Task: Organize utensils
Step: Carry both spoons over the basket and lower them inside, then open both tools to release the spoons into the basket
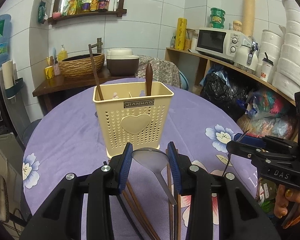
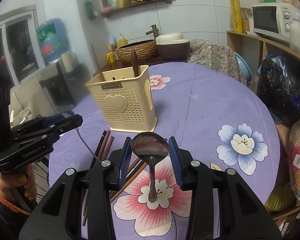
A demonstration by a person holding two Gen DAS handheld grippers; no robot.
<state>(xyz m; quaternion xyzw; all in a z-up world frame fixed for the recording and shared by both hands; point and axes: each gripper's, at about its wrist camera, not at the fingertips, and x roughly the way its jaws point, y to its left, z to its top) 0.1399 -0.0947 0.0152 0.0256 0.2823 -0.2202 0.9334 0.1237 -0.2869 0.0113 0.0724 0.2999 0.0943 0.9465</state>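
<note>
A cream perforated utensil holder [image 1: 133, 118] stands on the purple tablecloth, with a brown chopstick [image 1: 95, 72] and a brown handle [image 1: 149, 80] standing in it; it also shows in the right wrist view [image 2: 123, 104]. My left gripper [image 1: 150, 166] is shut on the bowl of a metal spoon [image 1: 150, 159], over several brown chopsticks [image 1: 134, 202] lying on the cloth. My right gripper [image 2: 150, 156] is shut on the bowl of a second metal spoon [image 2: 150, 147], whose handle hangs toward the camera. The right gripper also shows at the right of the left wrist view [image 1: 238, 140].
The round table with its purple flowered cloth [image 2: 210, 108] fills the middle. Loose chopsticks [image 2: 104, 146] lie in front of the holder. Behind are a basin counter [image 1: 82, 66], a shelf with a microwave [image 1: 214, 40], and bags [image 1: 226, 88] at the right.
</note>
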